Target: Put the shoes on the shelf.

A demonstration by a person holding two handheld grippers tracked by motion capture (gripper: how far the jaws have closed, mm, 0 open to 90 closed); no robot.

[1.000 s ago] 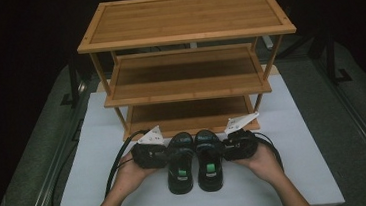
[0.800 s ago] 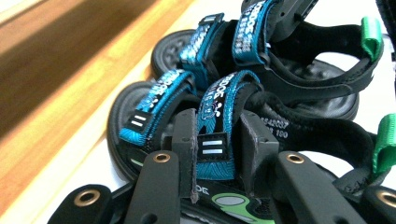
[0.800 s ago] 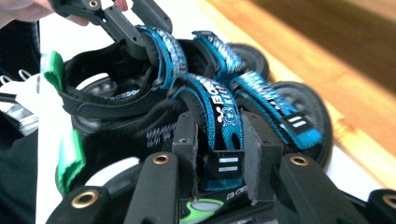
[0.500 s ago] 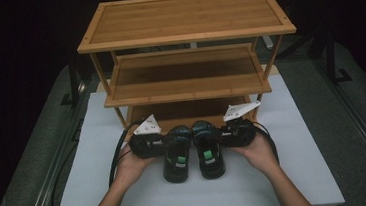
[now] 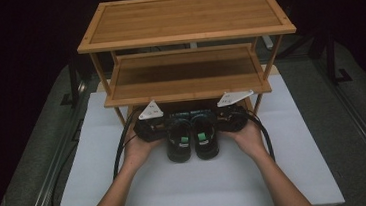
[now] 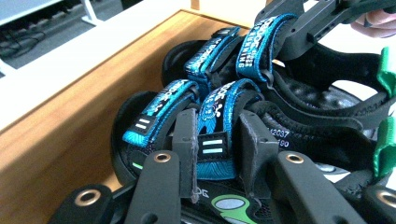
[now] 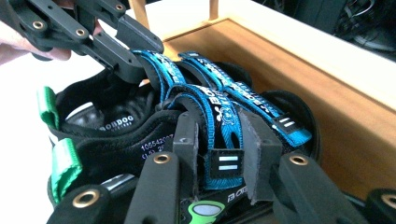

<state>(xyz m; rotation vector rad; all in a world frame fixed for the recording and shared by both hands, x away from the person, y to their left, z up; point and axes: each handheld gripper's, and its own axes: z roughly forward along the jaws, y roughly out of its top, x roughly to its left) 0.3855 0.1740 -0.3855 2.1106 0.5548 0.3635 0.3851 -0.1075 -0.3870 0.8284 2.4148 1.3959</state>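
High view puts my pair of sandals (image 5: 192, 138) side by side on the bench (image 5: 297, 173), toes at the front edge of the wooden rack (image 5: 186, 42), just under its middle shelf. My left tool (image 5: 159, 127) holds the left sandal (image 6: 154, 135) and my right tool (image 5: 225, 119) the right sandal (image 7: 261, 126), each from the outer side. In the left gripper view, my jaws sit closed around a blue strap (image 6: 210, 135), pads pressing both its faces. In the right gripper view, the jaws pinch the matching strap (image 7: 224, 140) the same way. I judge the strap grip lets me slide both shoes together, toes first, onto the rack's bottom shelf (image 7: 355, 140) while keeping them paired.
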